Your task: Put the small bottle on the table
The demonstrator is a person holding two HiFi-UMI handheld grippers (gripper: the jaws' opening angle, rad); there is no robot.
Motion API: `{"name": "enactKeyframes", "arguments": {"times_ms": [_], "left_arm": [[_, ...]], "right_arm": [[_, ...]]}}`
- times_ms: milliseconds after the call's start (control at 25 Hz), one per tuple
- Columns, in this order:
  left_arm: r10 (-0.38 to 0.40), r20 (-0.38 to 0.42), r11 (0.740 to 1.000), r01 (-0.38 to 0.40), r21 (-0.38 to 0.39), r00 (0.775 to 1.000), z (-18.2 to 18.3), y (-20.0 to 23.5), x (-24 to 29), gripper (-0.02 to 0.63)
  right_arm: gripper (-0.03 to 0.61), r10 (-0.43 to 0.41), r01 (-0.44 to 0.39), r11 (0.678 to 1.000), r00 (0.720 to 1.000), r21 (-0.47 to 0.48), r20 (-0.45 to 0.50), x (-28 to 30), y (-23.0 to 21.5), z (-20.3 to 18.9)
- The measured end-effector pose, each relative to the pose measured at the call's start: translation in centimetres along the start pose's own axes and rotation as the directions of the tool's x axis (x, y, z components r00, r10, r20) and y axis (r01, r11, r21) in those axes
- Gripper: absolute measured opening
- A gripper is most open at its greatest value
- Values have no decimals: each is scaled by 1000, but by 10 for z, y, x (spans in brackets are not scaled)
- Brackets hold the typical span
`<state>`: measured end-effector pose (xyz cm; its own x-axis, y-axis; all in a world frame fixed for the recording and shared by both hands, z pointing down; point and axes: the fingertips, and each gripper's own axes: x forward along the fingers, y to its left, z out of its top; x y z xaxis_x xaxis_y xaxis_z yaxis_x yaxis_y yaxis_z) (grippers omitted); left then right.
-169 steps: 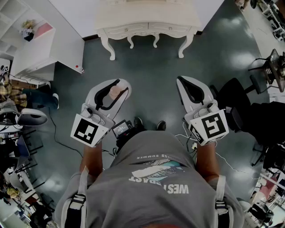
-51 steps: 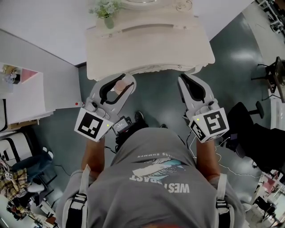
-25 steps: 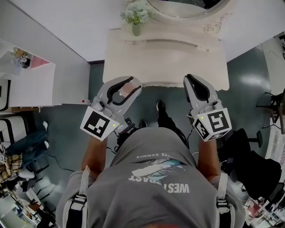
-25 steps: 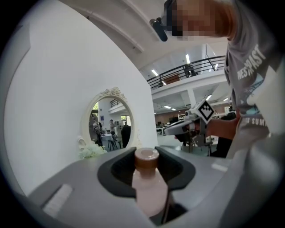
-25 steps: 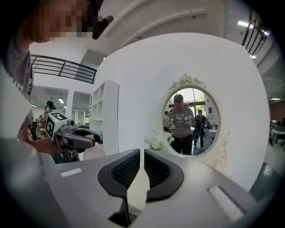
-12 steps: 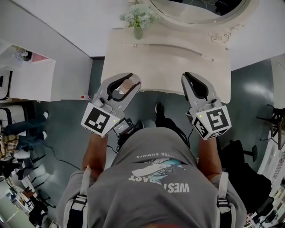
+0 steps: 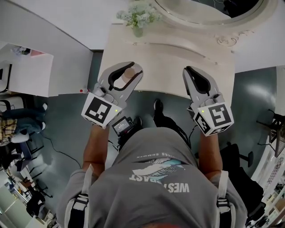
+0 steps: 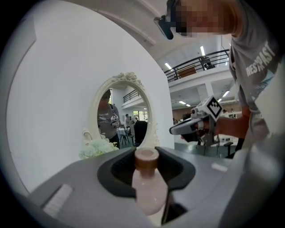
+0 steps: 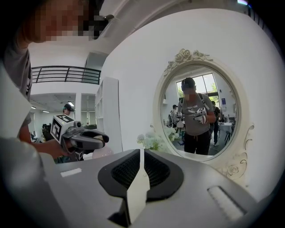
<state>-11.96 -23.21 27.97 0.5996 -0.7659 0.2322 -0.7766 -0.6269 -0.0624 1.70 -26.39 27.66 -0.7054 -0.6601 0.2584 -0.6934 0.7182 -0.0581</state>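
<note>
Left gripper point(image 7: 130, 71) clamps its fingers point(image 7: 136, 83) on the small bottle point(image 7: 129, 74) — pale pink inside, brown-capped — over the table's point(image 7: 178, 58) front edge, 10 o'clock. Right gripper point(image 7: 190, 71) is closed, empty. Flower vase point(image 7: 138, 31) at 12 o'clock.

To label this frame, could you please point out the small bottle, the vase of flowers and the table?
small bottle point(image 8: 149, 189): left gripper view, on its pale pink body below the brown cap.
vase of flowers point(image 7: 138, 31): head view, on the vase under the blooms.
table point(image 7: 169, 67): head view, on its bare top.

Two hand-held grippers point(image 7: 129, 67) point(image 7: 187, 71), one bottle point(image 7: 129, 74), one table point(image 7: 171, 53), one mirror point(image 7: 209, 6).
</note>
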Motion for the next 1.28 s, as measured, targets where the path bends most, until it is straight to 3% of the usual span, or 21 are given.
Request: {"name": "enactKeyframes", "arguments": {"times_ms": [600, 1280], "left_arm": [[26, -10, 1000, -26, -2, 1000, -19, 48, 103, 127], [40, -44, 999, -41, -16, 998, -53, 93, 165, 127]], "right_arm": [[31, -30, 31, 999, 999, 30, -34, 32, -83, -18], [32, -85, 90, 993, 994, 76, -72, 49, -123, -53]]}}
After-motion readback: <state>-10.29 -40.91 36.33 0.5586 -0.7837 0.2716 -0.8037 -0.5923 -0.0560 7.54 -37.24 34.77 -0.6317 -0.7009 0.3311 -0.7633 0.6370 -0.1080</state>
